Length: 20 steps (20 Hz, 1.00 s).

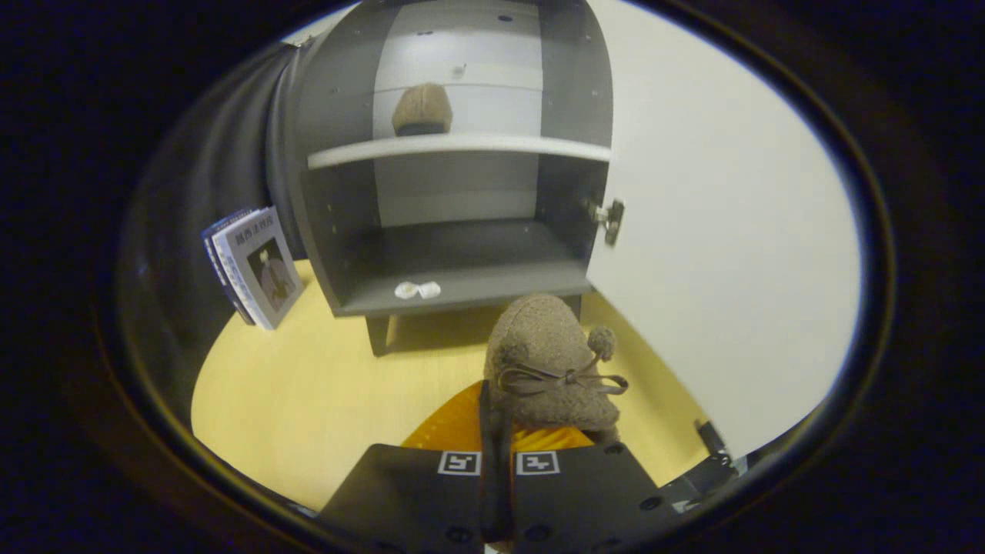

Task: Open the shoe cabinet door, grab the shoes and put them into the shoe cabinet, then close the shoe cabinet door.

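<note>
Shoe cabinet (462,254) stands open at the far side, its door (723,254) swung right; one shoe (422,110) sits on the upper shelf (462,146). Gripper (496,431) appears clamped on a second shoe (550,369) above the yellow table (308,400), near the bottom compartment. Books (258,265) lean at left.

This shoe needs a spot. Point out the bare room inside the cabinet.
The gripper is shut on the fuzzy shoe. The bottom compartment floor is bare behind the small white object at its front edge. On the upper shelf, both sides of the other shoe are free.
</note>
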{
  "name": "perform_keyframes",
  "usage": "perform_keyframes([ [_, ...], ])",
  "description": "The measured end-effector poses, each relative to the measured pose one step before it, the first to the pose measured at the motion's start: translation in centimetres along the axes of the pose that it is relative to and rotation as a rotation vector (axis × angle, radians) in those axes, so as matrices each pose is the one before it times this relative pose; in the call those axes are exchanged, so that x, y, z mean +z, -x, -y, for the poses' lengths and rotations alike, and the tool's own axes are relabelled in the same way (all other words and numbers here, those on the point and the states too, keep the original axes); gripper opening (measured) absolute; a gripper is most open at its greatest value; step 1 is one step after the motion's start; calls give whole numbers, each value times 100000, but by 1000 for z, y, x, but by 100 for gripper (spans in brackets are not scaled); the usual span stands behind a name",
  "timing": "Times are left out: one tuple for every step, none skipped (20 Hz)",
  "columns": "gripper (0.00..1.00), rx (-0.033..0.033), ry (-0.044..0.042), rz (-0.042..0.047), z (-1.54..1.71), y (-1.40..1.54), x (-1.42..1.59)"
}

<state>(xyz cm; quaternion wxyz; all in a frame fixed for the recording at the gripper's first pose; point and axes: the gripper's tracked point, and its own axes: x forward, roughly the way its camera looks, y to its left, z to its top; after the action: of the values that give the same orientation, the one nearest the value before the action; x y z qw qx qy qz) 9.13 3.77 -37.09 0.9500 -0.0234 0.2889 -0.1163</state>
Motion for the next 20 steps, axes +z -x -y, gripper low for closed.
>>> perform_keyframes([
  [2,-503,-231,1404,-127,953,2178],
  [3,-1087,318,2092,37,834,2168],
  [3,-837,358,2307,-33,650,2212],
  [3,-748,387,2657,-84,491,2183],
  [3,-645,984,1605,-13,257,1882],
  [2,-249,550,1542,-7,89,1822],
  [2,205,293,1689,-177,-139,1952],
  [2,74,-69,1510,-18,-306,1854],
  [2,-258,-185,1748,209,-635,1863],
  [2,-181,600,1144,191,-820,1664],
  [2,133,581,1162,73,-891,1400],
  [2,454,759,884,48,-878,1266],
  [2,257,786,652,-128,-1262,1111],
  [2,531,391,1099,-18,-1399,1161],
  [2,615,580,867,-85,-1681,1214],
  [2,1037,669,828,-156,-1566,1096],
  [2,1135,409,602,-62,-2034,1020],
  [2,779,398,-80,-45,-1800,859],
  [2,484,301,232,82,-1780,697],
  [2,785,255,-52,56,-1882,565],
])
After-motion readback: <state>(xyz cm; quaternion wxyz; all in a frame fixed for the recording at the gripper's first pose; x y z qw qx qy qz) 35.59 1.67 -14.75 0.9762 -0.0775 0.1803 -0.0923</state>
